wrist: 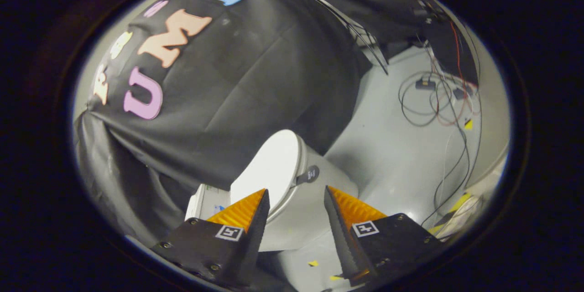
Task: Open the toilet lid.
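The toilet (315, 191) stands on the floor (392, 146) just ahead of the tongs (296, 200), its lid (271, 169) down on the bowl, with a handle tab (309, 174) at the lid's rim between the parted fingertips. The booth wall (255, 82) hangs behind the toilet. Cables (438, 105) lie on the floor well beyond the toilet, on the tab's side, apart from it.

The claw (296, 200) is held spread and empty; the closed toilet lid (270, 169) is seen just beyond its fingers, cables (438, 100) strewn well beyond the toilet.
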`<state>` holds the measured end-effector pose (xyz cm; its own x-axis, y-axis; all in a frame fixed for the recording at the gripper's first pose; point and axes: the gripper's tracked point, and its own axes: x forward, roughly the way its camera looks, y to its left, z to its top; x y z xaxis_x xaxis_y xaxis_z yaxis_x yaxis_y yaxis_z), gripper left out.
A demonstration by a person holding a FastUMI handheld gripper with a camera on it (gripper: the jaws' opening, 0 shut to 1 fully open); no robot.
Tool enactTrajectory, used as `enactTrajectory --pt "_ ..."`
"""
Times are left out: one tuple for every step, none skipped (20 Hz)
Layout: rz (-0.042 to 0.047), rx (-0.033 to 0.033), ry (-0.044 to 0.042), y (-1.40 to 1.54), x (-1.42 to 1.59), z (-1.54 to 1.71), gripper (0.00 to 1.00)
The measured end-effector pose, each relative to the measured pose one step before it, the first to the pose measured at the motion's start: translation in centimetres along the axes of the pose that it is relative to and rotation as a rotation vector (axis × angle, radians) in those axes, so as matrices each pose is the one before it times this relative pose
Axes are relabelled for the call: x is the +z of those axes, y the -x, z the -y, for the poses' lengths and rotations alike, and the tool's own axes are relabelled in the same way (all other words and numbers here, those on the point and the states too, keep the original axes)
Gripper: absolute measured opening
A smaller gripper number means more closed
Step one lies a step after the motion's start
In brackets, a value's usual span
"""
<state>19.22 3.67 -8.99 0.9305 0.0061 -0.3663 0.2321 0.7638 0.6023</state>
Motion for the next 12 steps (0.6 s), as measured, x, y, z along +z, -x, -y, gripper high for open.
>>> enactTrajectory --pt "-0.02094 -0.01245 -0.03054 -0.977 -0.936 0.343 0.72" --pt "-0.01531 -0.01250 -0.02671 -1.326 -0.745 0.438 0.72" --pt "-0.00748 -0.01122 -0.02787 -1.463 -0.655 0.315 0.72" --pt "0.00133 -0.00442 -0.03122 -1.347 -0.113 0.182 0.70" --pt "0.01034 0.00840 -0.03286 -1.236 0.054 -0.179 0.70" --pt "0.01367 0.02192 -0.03453 -1.060 0.392 -0.382 0.70" --pt "0.02432 0.02242 -0.03510 -0.919 0.605 -0.292 0.70" --pt "0.02022 0.00488 -0.03644 -1.067 0.721 0.119 0.70" --pt "0.01161 -0.00988 -0.03642 -1.117 0.131 0.285 0.70" --pt "0.00964 -0.00111 -0.03867 -0.942 0.342 0.156 0.70" --pt "0.01234 0.00661 -0.03948 -0.730 0.473 0.077 0.70" --pt "0.00682 0.00441 -0.03639 -0.882 0.328 0.272 0.70"
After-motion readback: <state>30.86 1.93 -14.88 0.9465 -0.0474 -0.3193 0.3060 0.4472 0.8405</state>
